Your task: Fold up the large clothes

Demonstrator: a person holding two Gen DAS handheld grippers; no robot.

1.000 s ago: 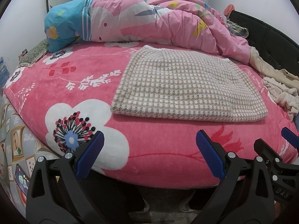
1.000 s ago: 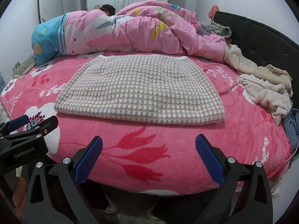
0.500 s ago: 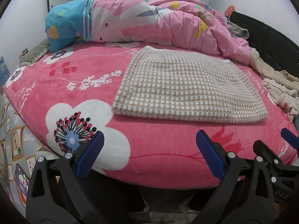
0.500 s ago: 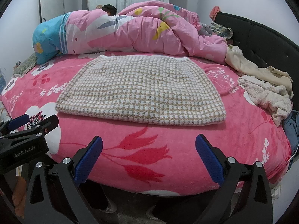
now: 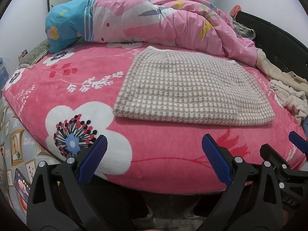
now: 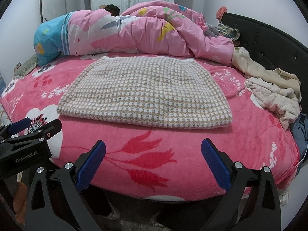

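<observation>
A beige and white checked garment lies folded flat in a rectangle on the pink flowered bed; it also shows in the right wrist view. My left gripper is open and empty, held off the bed's near edge, short of the garment. My right gripper is open and empty too, at the near edge, to the right of the left one. The left gripper's body shows at the left of the right wrist view.
A bunched pink and blue duvet lies along the far side of the bed. A heap of cream and beige clothes sits at the right by the black headboard. A green cloth lies at the far left.
Both grippers have drifted slightly, so the view has shifted a little. The garment has not moved and both grippers stay open.
</observation>
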